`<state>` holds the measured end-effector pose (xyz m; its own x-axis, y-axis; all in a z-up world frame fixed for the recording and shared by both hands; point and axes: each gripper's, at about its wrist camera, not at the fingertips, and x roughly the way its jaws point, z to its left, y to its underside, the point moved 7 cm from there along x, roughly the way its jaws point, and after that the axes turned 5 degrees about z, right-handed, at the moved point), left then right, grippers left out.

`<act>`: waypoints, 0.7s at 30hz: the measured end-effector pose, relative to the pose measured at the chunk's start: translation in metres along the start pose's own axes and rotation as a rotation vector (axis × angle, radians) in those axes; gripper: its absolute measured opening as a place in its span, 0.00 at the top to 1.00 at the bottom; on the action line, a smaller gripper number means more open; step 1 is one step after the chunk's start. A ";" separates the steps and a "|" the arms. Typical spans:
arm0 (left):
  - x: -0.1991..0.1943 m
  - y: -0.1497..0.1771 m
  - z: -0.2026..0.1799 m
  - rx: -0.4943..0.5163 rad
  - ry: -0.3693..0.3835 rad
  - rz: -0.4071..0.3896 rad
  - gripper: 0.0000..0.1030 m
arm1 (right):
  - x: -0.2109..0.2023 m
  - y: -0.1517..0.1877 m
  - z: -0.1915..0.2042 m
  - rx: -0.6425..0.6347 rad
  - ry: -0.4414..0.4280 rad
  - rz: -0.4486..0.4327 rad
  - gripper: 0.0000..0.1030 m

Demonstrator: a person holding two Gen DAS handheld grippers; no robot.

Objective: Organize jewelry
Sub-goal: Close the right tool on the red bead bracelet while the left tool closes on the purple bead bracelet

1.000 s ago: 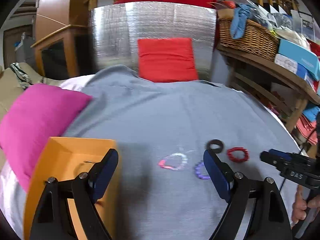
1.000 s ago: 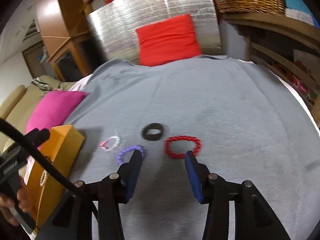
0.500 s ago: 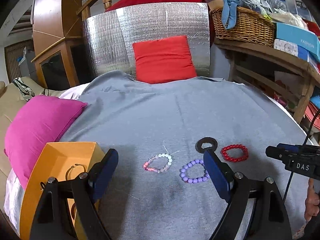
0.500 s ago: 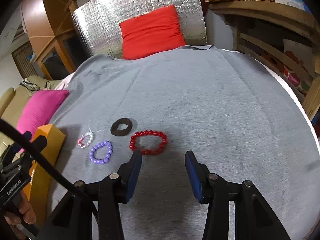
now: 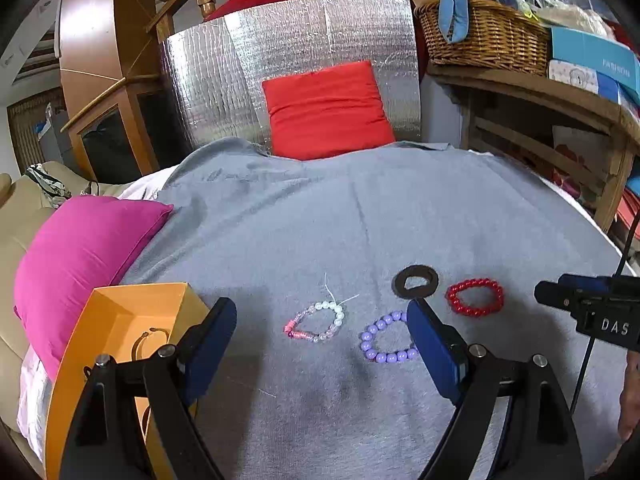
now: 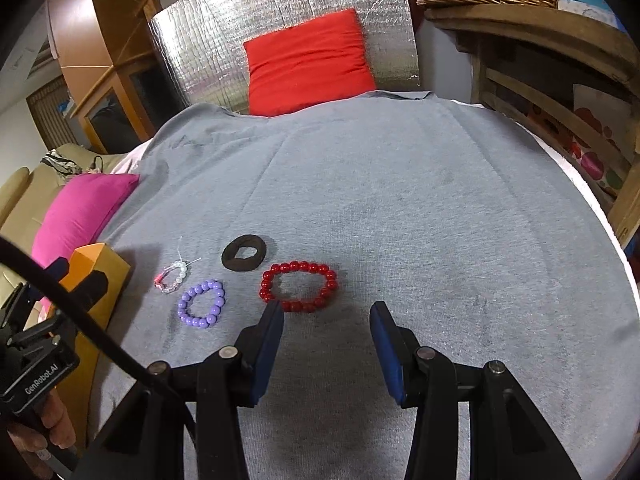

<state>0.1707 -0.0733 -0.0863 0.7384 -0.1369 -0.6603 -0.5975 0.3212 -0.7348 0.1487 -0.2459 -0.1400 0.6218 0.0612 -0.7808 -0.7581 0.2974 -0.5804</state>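
Observation:
Several pieces lie on the grey cloth [image 5: 400,216]: a pink and white bead bracelet [image 5: 316,322], a purple bead bracelet [image 5: 386,340], a black ring [image 5: 415,282] and a red bead bracelet [image 5: 475,297]. An orange box [image 5: 116,320] at the left holds a thin bangle [image 5: 146,340]. My left gripper [image 5: 322,328] is open and empty, above the pink and purple bracelets. My right gripper [image 6: 326,320] is open and empty, just short of the red bracelet [image 6: 298,286]; the purple bracelet [image 6: 201,304], black ring [image 6: 244,253] and pink bracelet [image 6: 172,278] lie to its left.
A magenta cushion [image 5: 80,256] lies left of the box. A red cushion [image 5: 326,110] leans on a silver foil panel [image 5: 288,60] at the back. A wooden shelf [image 5: 540,92] with a wicker basket [image 5: 480,36] stands at the right.
Both grippers have pulled back and risen a little, so the jewelry now sits further ahead of the fingers. The pieces themselves have not moved. Both grippers stay open.

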 end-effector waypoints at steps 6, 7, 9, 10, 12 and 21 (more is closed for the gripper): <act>0.034 0.020 0.007 -0.007 0.026 0.149 0.15 | 0.019 0.000 -0.008 0.001 0.014 0.030 0.53; 0.041 0.027 0.010 -0.025 0.035 0.190 0.15 | 0.025 0.000 -0.011 0.003 0.020 0.043 0.53; 0.053 0.036 0.019 -0.066 0.044 0.247 0.15 | 0.035 0.001 -0.016 0.019 0.027 0.065 0.55; 0.056 0.040 0.023 -0.084 0.048 0.263 0.15 | 0.039 0.000 -0.017 0.027 0.025 0.071 0.59; 0.060 0.043 0.030 -0.112 0.060 0.280 0.15 | 0.046 -0.002 -0.020 0.055 0.016 0.076 0.59; 0.065 0.048 0.017 -0.122 0.165 0.294 0.15 | 0.081 -0.018 -0.008 0.107 0.063 0.087 0.60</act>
<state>0.1955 -0.0509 -0.1619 0.4748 -0.2084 -0.8551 -0.8172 0.2565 -0.5162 0.2111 -0.2537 -0.1947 0.5383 0.0328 -0.8421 -0.7814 0.3937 -0.4842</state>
